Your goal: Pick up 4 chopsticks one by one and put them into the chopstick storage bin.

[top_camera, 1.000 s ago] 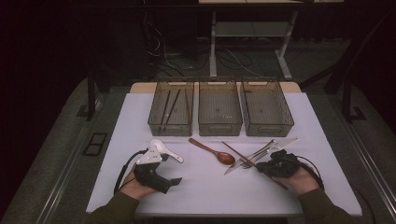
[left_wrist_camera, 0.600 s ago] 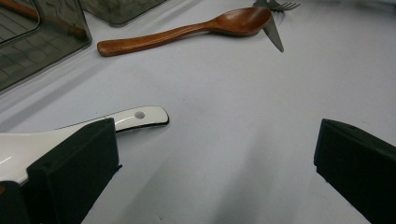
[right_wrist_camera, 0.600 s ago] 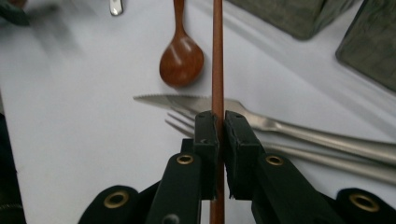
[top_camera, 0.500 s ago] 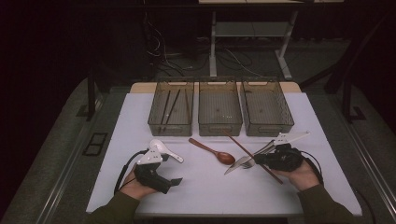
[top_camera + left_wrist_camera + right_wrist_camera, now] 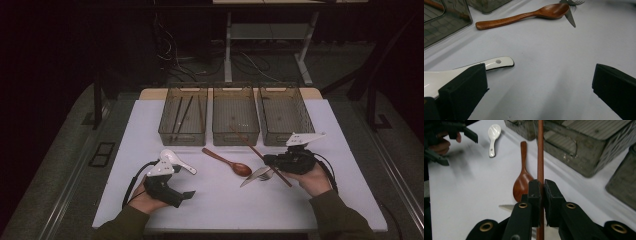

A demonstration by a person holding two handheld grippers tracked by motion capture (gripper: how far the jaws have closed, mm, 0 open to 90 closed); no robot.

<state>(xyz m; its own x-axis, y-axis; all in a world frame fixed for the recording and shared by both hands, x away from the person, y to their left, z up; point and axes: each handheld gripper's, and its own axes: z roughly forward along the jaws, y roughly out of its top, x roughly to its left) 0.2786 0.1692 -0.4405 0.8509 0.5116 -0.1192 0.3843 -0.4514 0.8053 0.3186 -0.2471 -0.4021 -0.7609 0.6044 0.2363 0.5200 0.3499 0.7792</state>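
Note:
My right gripper (image 5: 270,161) (image 5: 542,186) is shut on a brown chopstick (image 5: 247,142) (image 5: 540,157). The stick slants from behind the jaws toward the front of the middle bin (image 5: 235,135). A wooden spoon (image 5: 227,161) (image 5: 522,182) (image 5: 524,16) lies under it on the white table, beside a knife (image 5: 252,176) (image 5: 570,18) and a fork (image 5: 267,175). My left gripper (image 5: 182,184) (image 5: 539,82) stands open at the front left. A white ceramic spoon (image 5: 177,161) (image 5: 496,62) lies by its left jaw, with nothing between the jaws.
Three smoky plastic bins stand in a row at the back. The left bin (image 5: 182,135) holds several chopsticks, and the right bin (image 5: 285,137) looks empty. The table's front edge (image 5: 240,230) is close behind both hands.
My right gripper has risen and shifted left toward the bins with the chopstick, lifting it off the knife and fork. The left gripper has stayed put.

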